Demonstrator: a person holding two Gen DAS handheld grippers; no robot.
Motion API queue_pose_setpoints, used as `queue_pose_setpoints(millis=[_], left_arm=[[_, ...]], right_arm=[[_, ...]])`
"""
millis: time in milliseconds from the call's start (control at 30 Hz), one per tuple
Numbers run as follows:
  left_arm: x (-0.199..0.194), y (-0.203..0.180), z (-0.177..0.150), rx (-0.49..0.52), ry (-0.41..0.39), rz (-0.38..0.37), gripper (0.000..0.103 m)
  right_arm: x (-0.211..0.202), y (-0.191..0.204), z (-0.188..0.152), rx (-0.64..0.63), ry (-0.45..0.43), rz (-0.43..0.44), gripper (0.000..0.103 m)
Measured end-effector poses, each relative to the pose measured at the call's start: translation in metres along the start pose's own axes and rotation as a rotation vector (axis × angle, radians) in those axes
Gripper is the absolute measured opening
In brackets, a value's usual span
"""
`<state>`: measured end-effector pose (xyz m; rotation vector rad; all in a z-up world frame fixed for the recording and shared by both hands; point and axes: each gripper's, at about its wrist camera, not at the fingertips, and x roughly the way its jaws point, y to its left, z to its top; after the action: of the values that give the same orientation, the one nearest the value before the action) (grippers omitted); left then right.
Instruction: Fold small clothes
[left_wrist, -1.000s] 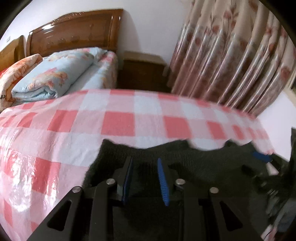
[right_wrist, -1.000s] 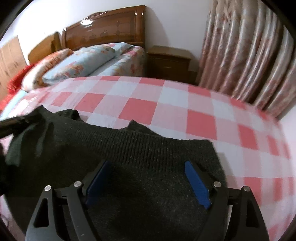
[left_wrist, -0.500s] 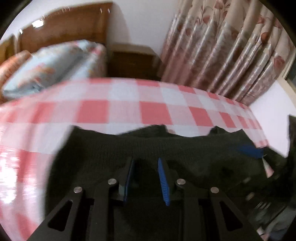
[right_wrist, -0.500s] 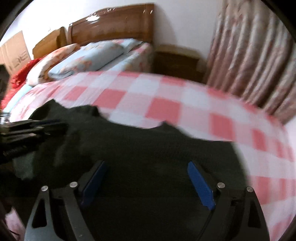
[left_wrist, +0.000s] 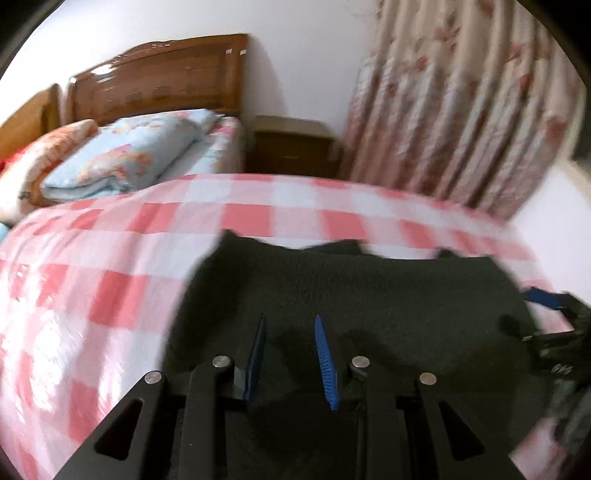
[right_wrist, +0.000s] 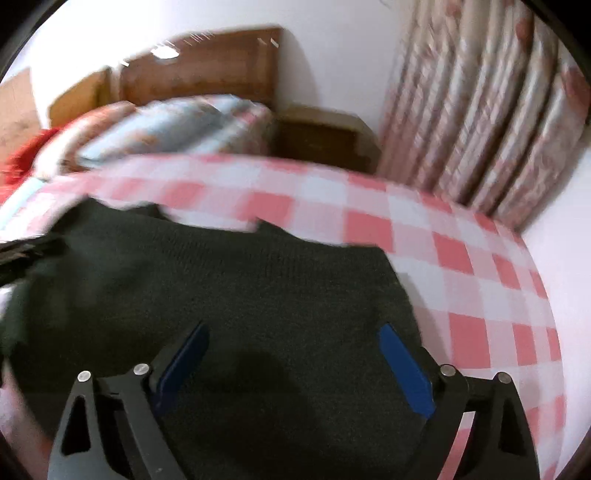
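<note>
My left gripper (left_wrist: 290, 350) stands narrowly parted and my right gripper (right_wrist: 293, 360) spread wide, neither pinching the sweater (left_wrist: 369, 295) on the checked surface (left_wrist: 110, 258), so I should grip both corners evenly.

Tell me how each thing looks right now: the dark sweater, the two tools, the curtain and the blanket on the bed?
Dark sweater: lying spread on the checked cloth, not yet folded.
Left tool: fingers narrowly apart over the sweater; grip unclear.
Right tool: wide open, holding nothing.
Curtain: drawn shut.
Blue blanket: folded on the bed.
</note>
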<state>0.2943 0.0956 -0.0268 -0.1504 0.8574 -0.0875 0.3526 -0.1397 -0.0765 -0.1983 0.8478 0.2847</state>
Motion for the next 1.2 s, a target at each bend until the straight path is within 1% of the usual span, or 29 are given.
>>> queue_pose_setpoints(millis=[33, 67, 100, 133, 167, 200, 233, 267, 300, 367, 467, 500, 533, 567, 600, 667, 700, 733, 767, 800, 833, 900, 967, 1000, 1033, 1067, 1100, 1167, 1200], left_arm=[[-0.007, -0.007, -0.005, 0.005, -0.001, -0.023, 0.027], [-0.010, -0.017, -0.012, 0.030, 0.014, -0.057, 0.027], [-0.009, -0.026, -0.017, 0.056, 0.034, -0.076, 0.028], [-0.005, -0.032, -0.023, 0.082, 0.056, -0.085, 0.028], [0.001, -0.038, -0.031, 0.105, 0.076, -0.078, 0.028], [0.004, -0.041, -0.040, 0.137, 0.043, -0.057, 0.028], [0.001, -0.042, -0.044, 0.152, 0.018, -0.052, 0.028], [-0.001, -0.042, -0.047, 0.164, 0.006, -0.056, 0.028], [-0.002, -0.038, -0.047, 0.164, 0.011, -0.072, 0.028], [-0.008, -0.031, -0.046, 0.148, 0.030, -0.071, 0.028], [-0.028, -0.008, -0.054, 0.104, 0.010, -0.007, 0.028], [-0.033, 0.005, -0.059, 0.081, 0.009, -0.003, 0.027], [-0.034, 0.016, -0.064, 0.066, 0.003, -0.036, 0.025], [-0.037, 0.026, -0.067, 0.060, -0.018, -0.076, 0.025], [-0.040, 0.032, -0.070, 0.054, -0.029, -0.095, 0.023], [-0.040, 0.032, -0.069, 0.049, -0.024, -0.082, 0.022], [-0.041, 0.026, -0.066, 0.045, -0.013, -0.049, 0.022], [-0.042, 0.021, -0.065, 0.050, -0.010, -0.038, 0.021], [-0.045, 0.011, -0.064, 0.067, -0.013, -0.057, 0.020], [-0.047, -0.001, -0.064, 0.094, -0.016, -0.095, 0.020], [-0.048, -0.011, -0.065, 0.115, -0.013, -0.113, 0.021], [-0.045, -0.033, -0.073, 0.167, 0.010, -0.138, 0.021], [-0.037, -0.047, -0.088, 0.188, 0.042, -0.163, 0.021], [-0.037, -0.051, -0.093, 0.201, 0.029, -0.147, 0.022], [-0.041, -0.054, -0.099, 0.224, -0.003, -0.130, 0.023], [-0.042, -0.055, -0.101, 0.237, -0.007, -0.125, 0.023], [-0.043, -0.051, -0.100, 0.229, -0.002, -0.133, 0.024], [-0.046, -0.038, -0.100, 0.193, 0.012, -0.147, 0.025], [-0.048, -0.033, -0.099, 0.178, 0.012, -0.143, 0.025]], right_arm=[[-0.009, 0.009, -0.002, -0.016, -0.018, 0.023, 0.103], [-0.016, 0.020, -0.004, -0.041, -0.027, 0.053, 0.103], [-0.019, 0.034, -0.009, -0.078, -0.020, 0.095, 0.103], [-0.018, 0.047, -0.016, -0.117, 0.000, 0.127, 0.103], [-0.011, 0.060, -0.024, -0.155, 0.027, 0.139, 0.103], [-0.002, 0.067, -0.032, -0.172, 0.057, 0.136, 0.103], [0.004, 0.067, -0.037, -0.157, 0.067, 0.142, 0.103], [0.004, 0.057, -0.041, -0.084, 0.044, 0.174, 0.103], [0.004, 0.052, -0.042, -0.069, 0.046, 0.191, 0.103], [0.000, 0.045, -0.044, -0.088, 0.052, 0.178, 0.103], [-0.013, 0.024, -0.049, -0.058, 0.040, 0.109, 0.103], [-0.018, 0.014, -0.056, -0.037, 0.038, 0.083, 0.103], [-0.020, 0.005, -0.062, -0.019, 0.038, 0.076, 0.103], [-0.023, -0.005, -0.070, -0.004, 0.018, 0.088, 0.103], [-0.021, -0.011, -0.071, -0.004, 0.003, 0.090, 0.103], [-0.020, -0.018, -0.072, 0.017, 0.016, 0.077, 0.103], [-0.020, -0.017, -0.068, 0.042, 0.031, 0.055, 0.103], [-0.023, -0.014, -0.066, 0.052, 0.039, 0.037, 0.103], [-0.028, -0.008, -0.065, 0.045, 0.035, 0.034, 0.103], [-0.034, 0.005, -0.062, 0.011, 0.015, 0.061, 0.103], [-0.037, 0.015, -0.061, -0.018, 0.004, 0.079, 0.103], [-0.039, 0.042, -0.062, -0.076, -0.008, 0.125, 0.103], [-0.039, 0.063, -0.067, -0.106, -0.023, 0.180, 0.103], [-0.036, 0.073, -0.071, -0.120, -0.015, 0.205, 0.103], [-0.031, 0.081, -0.076, -0.148, -0.001, 0.209, 0.103], [-0.030, 0.086, -0.081, -0.182, -0.016, 0.185, 0.103], [-0.032, 0.086, -0.084, -0.206, -0.032, 0.184, 0.103], [-0.035, 0.076, -0.088, -0.195, -0.019, 0.190, 0.103], [-0.040, 0.067, -0.093, -0.185, -0.016, 0.174, 0.103]])
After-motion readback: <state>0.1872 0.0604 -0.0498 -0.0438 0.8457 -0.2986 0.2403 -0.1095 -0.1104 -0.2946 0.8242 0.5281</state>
